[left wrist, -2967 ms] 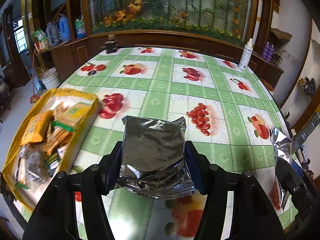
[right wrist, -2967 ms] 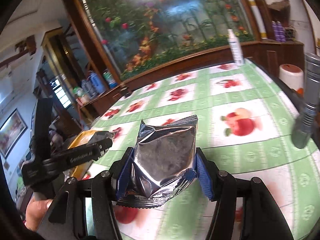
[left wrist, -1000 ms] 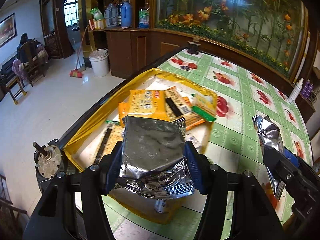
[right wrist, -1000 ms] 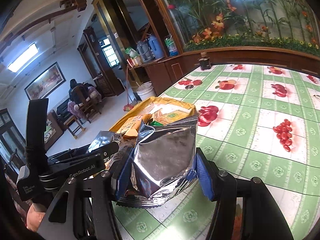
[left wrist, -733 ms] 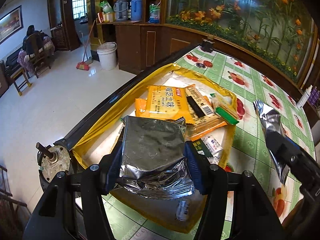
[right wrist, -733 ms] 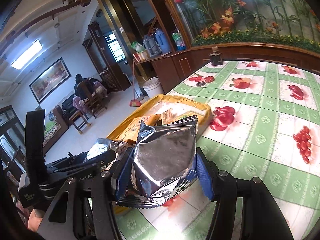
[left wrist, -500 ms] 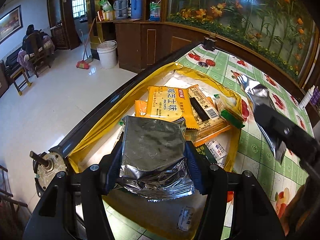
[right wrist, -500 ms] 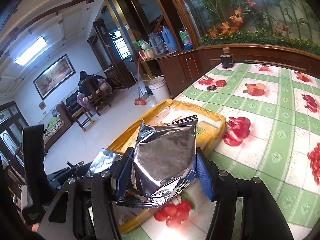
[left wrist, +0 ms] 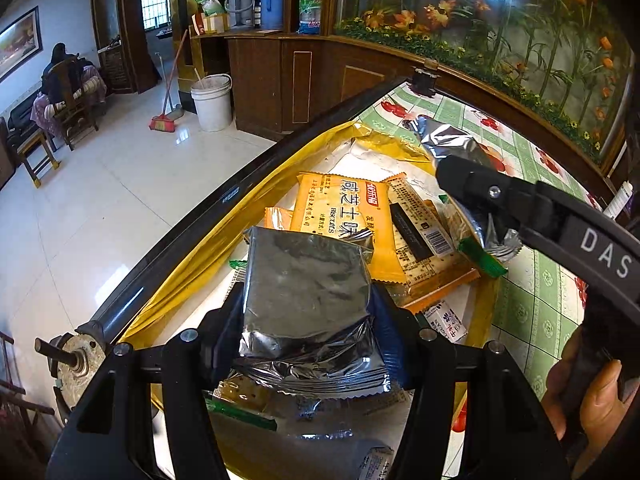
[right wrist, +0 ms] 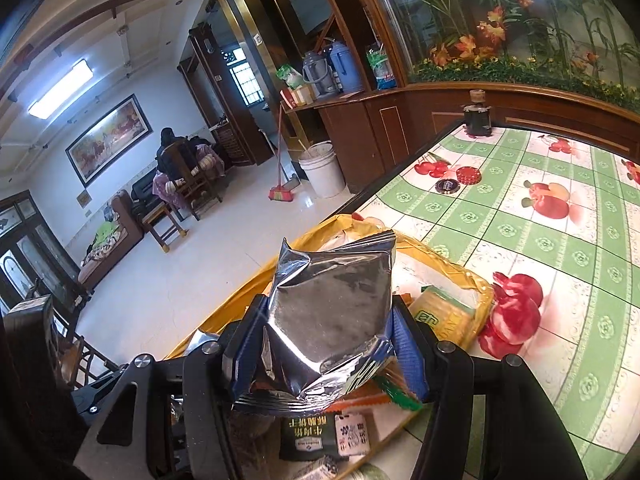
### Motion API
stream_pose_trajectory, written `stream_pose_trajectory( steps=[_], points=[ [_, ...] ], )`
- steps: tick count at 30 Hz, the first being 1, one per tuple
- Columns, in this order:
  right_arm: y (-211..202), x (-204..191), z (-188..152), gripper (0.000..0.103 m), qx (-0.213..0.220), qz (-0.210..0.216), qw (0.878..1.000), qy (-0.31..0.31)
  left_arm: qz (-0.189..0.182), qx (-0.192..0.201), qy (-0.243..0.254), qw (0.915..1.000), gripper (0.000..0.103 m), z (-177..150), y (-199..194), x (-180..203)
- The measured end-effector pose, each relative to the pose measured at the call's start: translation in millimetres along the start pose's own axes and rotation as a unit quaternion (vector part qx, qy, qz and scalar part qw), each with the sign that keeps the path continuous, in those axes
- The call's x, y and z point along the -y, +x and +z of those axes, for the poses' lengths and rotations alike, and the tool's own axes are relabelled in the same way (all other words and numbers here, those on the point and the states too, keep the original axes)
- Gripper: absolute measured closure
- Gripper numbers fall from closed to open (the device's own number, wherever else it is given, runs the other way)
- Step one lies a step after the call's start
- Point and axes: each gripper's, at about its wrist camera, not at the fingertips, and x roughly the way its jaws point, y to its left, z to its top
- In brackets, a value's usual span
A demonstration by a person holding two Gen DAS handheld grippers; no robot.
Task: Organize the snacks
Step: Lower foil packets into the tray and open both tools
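Observation:
My left gripper (left wrist: 308, 312) is shut on a silver foil snack packet (left wrist: 306, 288) and holds it over the near end of a yellow tray (left wrist: 188, 264) full of snack packs. My right gripper (right wrist: 328, 328) is shut on a second silver foil packet (right wrist: 332, 312) above the same yellow tray (right wrist: 448, 266). In the left wrist view the right gripper (left wrist: 476, 184) and its foil packet (left wrist: 448, 142) hang over the tray's far end. An orange biscuit pack (left wrist: 344, 212) and a barcode pack (left wrist: 420, 232) lie in the tray.
The tray sits at the edge of a table with a green fruit-print cloth (right wrist: 560, 216). The table's dark rim (left wrist: 224, 204) drops to a white tiled floor (left wrist: 100, 200). A dark jar (right wrist: 478, 118) stands at the table's far corner. A metal motor part (left wrist: 74, 360) sticks out below the rim.
Both grippers, each still holding its foil packet, have swung left from the open table to above the yellow tray. The right gripper has moved in over the tray's far end.

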Motion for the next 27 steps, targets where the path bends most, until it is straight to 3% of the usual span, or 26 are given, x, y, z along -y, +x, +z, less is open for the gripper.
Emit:
stream_pose_trajectory(
  steps=[9,13,16,21,27],
  points=[
    [12.8,-2.4,1.9,0.043,-0.008,-0.006,1.000,-0.007,0.003,-0.006,0.000,1.0000,0.044,2.0,5.4,-1.0],
    [11.1,-0.9,2.8,0.040,-0.008,-0.010,1.000,-0.002,0.017,-0.005,0.006,0.9998,0.043,2.3,4.5,1.4],
    [5.7,-0.9,4.1,0.029,-0.002,-0.014,1.000,-0.003,0.015,-0.010,0.003,0.9998,0.041,2.5,3.1,2.0],
    [-12.2,3.1,4.4,0.029,0.013,-0.014,1.000,0.006,0.016,-0.007,0.000,0.9998,0.037,2.1,-5.3,1.0],
    [-43.7,5.8,0.1,0.027,0.031,-0.016,0.999,0.012,0.029,0.035,-0.003,0.9990,0.031,0.3,-34.6,0.9]
  ],
)
